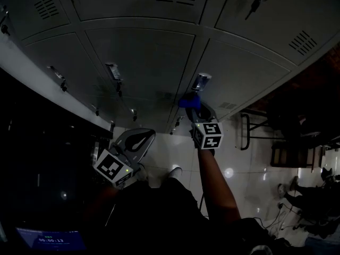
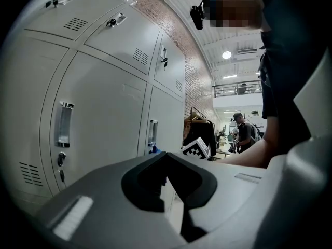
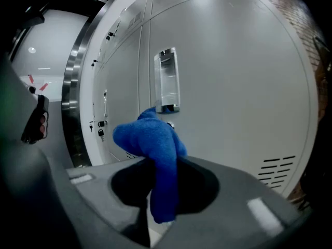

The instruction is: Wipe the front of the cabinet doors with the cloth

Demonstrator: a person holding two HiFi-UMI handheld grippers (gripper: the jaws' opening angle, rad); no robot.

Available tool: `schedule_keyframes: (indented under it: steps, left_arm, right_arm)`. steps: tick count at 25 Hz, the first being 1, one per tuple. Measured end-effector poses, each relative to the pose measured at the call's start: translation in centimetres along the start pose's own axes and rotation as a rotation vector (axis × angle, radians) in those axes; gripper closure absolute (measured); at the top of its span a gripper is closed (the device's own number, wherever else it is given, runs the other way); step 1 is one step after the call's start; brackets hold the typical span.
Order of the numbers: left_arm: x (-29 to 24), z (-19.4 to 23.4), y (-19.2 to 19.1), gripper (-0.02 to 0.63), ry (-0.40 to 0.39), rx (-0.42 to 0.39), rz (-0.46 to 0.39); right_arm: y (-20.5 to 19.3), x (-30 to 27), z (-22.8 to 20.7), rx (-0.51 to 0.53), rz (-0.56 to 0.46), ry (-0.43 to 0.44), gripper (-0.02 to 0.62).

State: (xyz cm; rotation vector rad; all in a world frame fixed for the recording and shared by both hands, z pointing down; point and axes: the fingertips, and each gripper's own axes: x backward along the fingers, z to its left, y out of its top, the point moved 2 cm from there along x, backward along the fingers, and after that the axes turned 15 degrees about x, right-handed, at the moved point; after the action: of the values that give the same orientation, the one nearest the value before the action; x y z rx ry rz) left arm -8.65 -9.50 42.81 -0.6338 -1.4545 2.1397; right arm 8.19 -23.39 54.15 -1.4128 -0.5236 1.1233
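Observation:
Grey metal cabinet doors [image 1: 143,62] fill the upper head view. My right gripper [image 1: 195,110] is shut on a bunched blue cloth [image 1: 188,102], which it holds up just below a chrome recessed handle [image 1: 201,81]. In the right gripper view the cloth [image 3: 155,144] bulges above the jaws and hangs down between them, close to the door [image 3: 233,97] and its handle [image 3: 166,81]. Whether the cloth touches the door I cannot tell. My left gripper [image 1: 146,133] hangs lower and to the left, away from the doors. In its own view the left gripper [image 2: 166,157] is shut with nothing in it.
A dark opening with a steel frame [image 3: 78,87] lies to the left of the cabinets. On the white tiled floor [image 1: 239,169] a black metal frame [image 1: 255,126] stands to the right. A clothes rack [image 2: 199,126] and a person [image 2: 244,131] are further down the room.

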Motion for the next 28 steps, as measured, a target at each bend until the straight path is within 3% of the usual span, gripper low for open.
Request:
schedule_keyframes:
  steps: [8,18,23,28]
  left_arm:
    - [-3.0,-1.4,-0.7,0.606,-0.035,-0.007,0.019]
    - [-7.5,-4.9,-1.4,0.606,-0.091,-0.018,0.033]
    - [-8.2,-6.0,-1.5,0.606,-0.087,-0.028,0.035]
    - [-7.9,-6.5,-1.9,0.606,-0.058,-0.023,0.039]
  right_arm:
    - [-2.9,3.1,-6.4,-0.076,0.03,-0.098,0.511]
    - [-7.1,9.4,-16.6,-0.143,0.066,-0.286,0.511]
    - [-8.1,11.4,-19.2,-0.179,0.057,-0.329,0.511]
    - [-6.9,13.3,-19.1,-0.181,0.008,-0.314,0.511]
